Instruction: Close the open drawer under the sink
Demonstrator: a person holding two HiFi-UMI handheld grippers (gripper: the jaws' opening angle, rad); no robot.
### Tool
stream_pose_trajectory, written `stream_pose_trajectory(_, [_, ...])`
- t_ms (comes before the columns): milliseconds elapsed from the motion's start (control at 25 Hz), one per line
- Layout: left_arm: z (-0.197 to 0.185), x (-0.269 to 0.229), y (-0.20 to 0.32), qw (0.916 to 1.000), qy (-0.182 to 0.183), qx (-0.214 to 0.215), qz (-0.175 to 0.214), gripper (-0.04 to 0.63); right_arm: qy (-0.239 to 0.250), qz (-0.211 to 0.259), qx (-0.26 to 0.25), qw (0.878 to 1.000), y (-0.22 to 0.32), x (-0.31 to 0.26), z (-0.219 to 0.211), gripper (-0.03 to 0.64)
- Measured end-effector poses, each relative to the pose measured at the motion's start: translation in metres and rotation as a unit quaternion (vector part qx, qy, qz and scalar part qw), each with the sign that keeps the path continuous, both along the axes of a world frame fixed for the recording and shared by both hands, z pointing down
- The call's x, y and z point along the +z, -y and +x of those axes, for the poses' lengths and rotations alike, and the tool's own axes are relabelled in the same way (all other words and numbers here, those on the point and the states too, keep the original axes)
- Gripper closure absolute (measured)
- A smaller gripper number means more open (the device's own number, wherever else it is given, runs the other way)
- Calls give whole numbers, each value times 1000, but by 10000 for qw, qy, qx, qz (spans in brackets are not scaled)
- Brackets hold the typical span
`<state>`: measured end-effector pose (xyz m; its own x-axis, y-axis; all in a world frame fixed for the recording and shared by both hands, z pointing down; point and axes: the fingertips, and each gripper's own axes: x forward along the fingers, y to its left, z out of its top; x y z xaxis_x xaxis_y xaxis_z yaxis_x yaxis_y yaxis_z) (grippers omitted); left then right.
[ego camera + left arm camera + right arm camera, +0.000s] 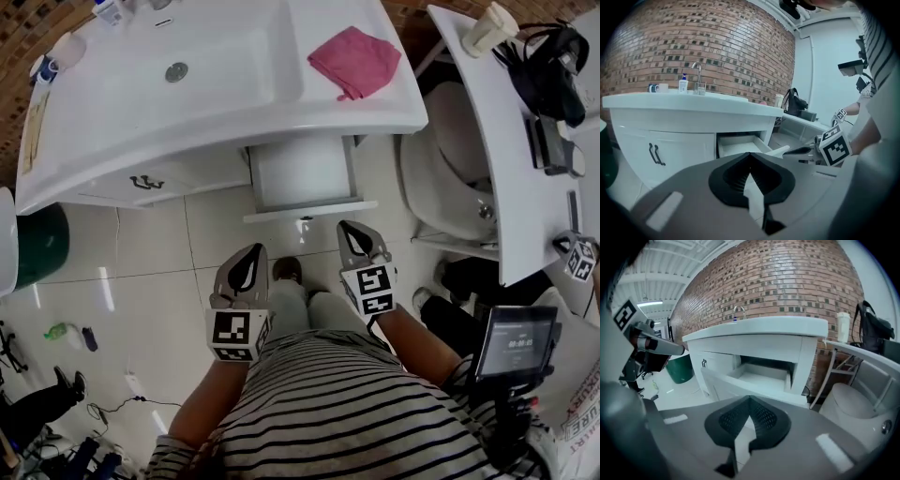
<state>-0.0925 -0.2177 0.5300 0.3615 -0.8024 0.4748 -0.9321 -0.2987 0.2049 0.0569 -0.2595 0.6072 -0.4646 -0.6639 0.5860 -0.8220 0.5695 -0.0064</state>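
The white drawer (302, 176) stands pulled out from under the sink counter (234, 112), its front panel (309, 211) nearest me. It looks empty in the left gripper view (738, 146) and the right gripper view (761, 378). My left gripper (255, 249) hovers over the floor tiles, short of the drawer front and a little to its left, shut with nothing in it (750, 155). Just below the drawer front's right half my right gripper (347, 226) is also shut and empty (749, 399). Neither touches the drawer.
A pink cloth (356, 61) lies on the counter right of the basin. Cabinet doors with dark handles (145, 182) are left of the drawer. A green bin (33, 244) stands at left, a toilet (450, 178) and a cluttered shelf (525, 122) at right. My shoe (286, 271) is between the grippers.
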Motion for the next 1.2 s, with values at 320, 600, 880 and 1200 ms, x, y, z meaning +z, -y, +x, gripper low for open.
stream_pose_trajectory(320, [2, 10, 11, 10000, 39, -6, -49, 581, 65, -62, 145, 9999, 17, 20, 0, 617])
stream_pose_trajectory(600, [-3, 14, 22, 9998, 53, -16, -170, 581, 51, -182, 112, 9998, 34, 27, -4, 617])
stream_pose_trajectory(880, [-13, 16, 39, 9997, 22, -89, -222, 581, 32, -136, 114, 9998, 70, 28, -11, 617])
stream_pose_trajectory(1200, [-22, 14, 64, 9998, 5, -148, -115, 581, 106, -43, 183, 9998, 104, 27, -16, 617])
